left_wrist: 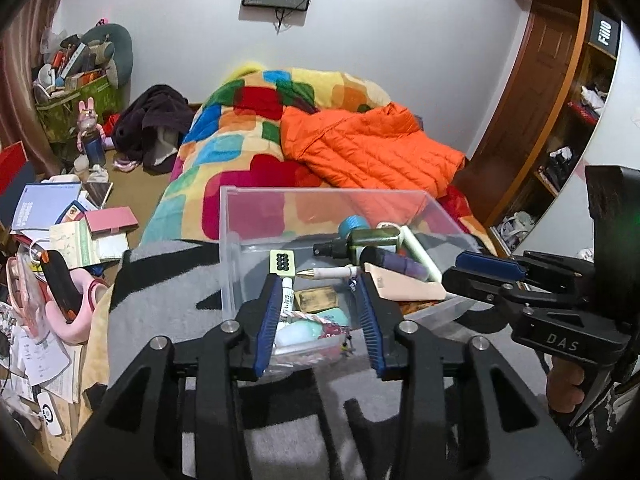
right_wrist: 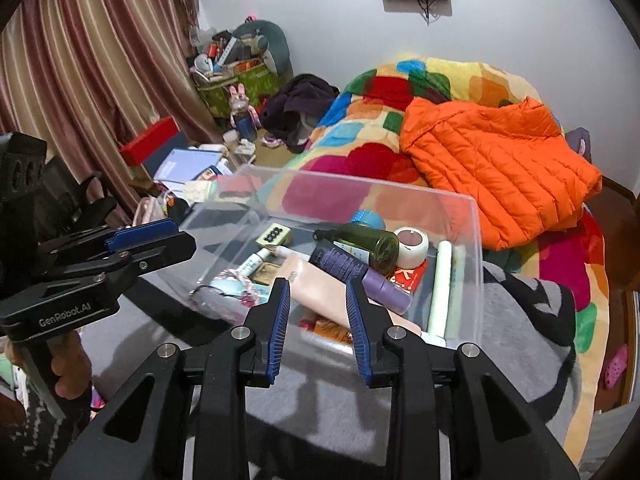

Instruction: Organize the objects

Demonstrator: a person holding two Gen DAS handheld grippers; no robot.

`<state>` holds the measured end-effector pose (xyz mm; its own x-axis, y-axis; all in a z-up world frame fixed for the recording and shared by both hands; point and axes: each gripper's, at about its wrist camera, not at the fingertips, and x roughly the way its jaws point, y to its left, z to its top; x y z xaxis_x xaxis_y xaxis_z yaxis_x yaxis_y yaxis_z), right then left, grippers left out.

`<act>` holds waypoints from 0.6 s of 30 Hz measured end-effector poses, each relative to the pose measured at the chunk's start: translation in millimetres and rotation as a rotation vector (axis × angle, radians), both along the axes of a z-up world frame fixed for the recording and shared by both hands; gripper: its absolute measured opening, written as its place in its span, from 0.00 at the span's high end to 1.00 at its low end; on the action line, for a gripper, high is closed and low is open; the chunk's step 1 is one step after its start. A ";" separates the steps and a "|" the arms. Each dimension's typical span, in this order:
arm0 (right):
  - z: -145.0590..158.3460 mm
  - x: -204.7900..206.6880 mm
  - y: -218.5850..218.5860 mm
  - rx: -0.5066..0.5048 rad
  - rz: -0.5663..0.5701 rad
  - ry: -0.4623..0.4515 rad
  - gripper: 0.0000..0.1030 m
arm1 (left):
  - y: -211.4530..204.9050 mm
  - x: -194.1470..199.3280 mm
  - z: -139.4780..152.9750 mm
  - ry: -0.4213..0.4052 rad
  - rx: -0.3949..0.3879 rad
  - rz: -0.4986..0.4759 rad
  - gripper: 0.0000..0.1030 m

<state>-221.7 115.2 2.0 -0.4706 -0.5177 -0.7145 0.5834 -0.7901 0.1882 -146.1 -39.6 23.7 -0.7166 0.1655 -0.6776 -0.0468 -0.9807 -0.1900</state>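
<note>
A clear plastic bin [left_wrist: 320, 190] [right_wrist: 360, 184] stands on a grey and black blanket [left_wrist: 160, 292]. Inside lie a dark green bottle [left_wrist: 372, 240] [right_wrist: 368, 246], a purple tube [right_wrist: 360, 276], a beige tube [left_wrist: 404, 286] [right_wrist: 316, 284], a white tape roll [right_wrist: 411, 246], a blue roll [left_wrist: 353, 224], a gold-tipped pen [left_wrist: 328, 273] and a gold tin [left_wrist: 318, 299]. My left gripper [left_wrist: 318, 280] hangs open over the bin's near left part, holding nothing. My right gripper [right_wrist: 316, 286] is open above the beige tube, its pads apart from it.
An orange down jacket [left_wrist: 372, 152] lies on a patchwork blanket [left_wrist: 240, 136] behind the bin. Books and papers [left_wrist: 60, 220] pile up at the left by a striped curtain [right_wrist: 80, 80]. A wooden wardrobe [left_wrist: 532, 92] stands at the right.
</note>
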 end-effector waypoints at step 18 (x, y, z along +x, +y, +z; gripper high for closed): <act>11.6 66.0 20.4 -0.021 -0.085 0.167 0.29 | 29.3 68.8 8.6 0.197 -0.081 -0.014 0.21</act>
<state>-155.7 135.6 13.5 -0.6246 -0.4846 -0.6124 0.5390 -0.8349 0.1109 -77.3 -10.3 32.3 -0.8346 0.1265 -0.5362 -0.0886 -0.9914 -0.0961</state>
